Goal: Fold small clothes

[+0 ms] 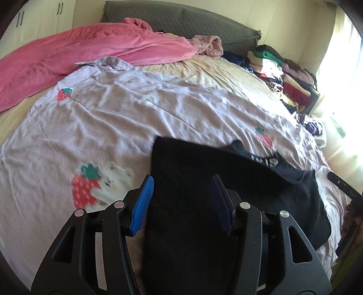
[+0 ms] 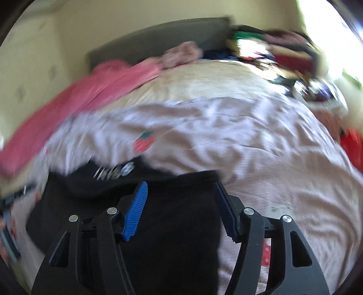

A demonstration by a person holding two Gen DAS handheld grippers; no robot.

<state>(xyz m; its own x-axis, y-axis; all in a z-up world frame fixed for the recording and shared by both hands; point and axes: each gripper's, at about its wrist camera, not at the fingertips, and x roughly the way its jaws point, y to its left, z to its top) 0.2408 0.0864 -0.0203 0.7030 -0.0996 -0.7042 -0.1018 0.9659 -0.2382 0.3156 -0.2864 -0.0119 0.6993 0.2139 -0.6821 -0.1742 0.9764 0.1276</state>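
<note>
Broadly, left wrist view: the dark garment point(image 1: 204, 181) lies on the lilac strawberry quilt point(image 1: 113, 118), running under and ahead of the left gripper point(image 1: 181, 199).
Left tongs: blue pads point(image 1: 143, 204) stand well apart, cloth between them, clamped on nothing.
Handling, judged: soft, limp and light; it should drape and slip into wrinkles rather than hold a crease. A white printed patch point(image 1: 265, 161) marks a doubled-over part toward the far right edge.
Where to hold, judged: the far left corner near the quilt, or the straight left edge, pinched at a single layer so the fold carries evenly.
Counts, left view: one dark garment in work; one pink blanket point(image 1: 79, 50) at the far side; one stack of folded clothes point(image 1: 279, 72) by the headboard point(image 1: 181, 20), pieces too many and too small to count; three strawberry prints visible.

Right wrist view: heavily blurred. The same dark garment point(image 2: 170, 227) lies beneath the right gripper point(image 2: 179, 204), its white print point(image 2: 115, 172) up-left.
Right tongs: pads point(image 2: 135, 211) apart, nothing gripped.
Where to hold, judged: the right-hand edge of the cloth, just beside the right finger, where it meets the quilt point(image 2: 249, 140).
Counts, right view: one garment; one strawberry print clearly visible; the pile point(image 2: 283, 52) cannot be counted.
</note>
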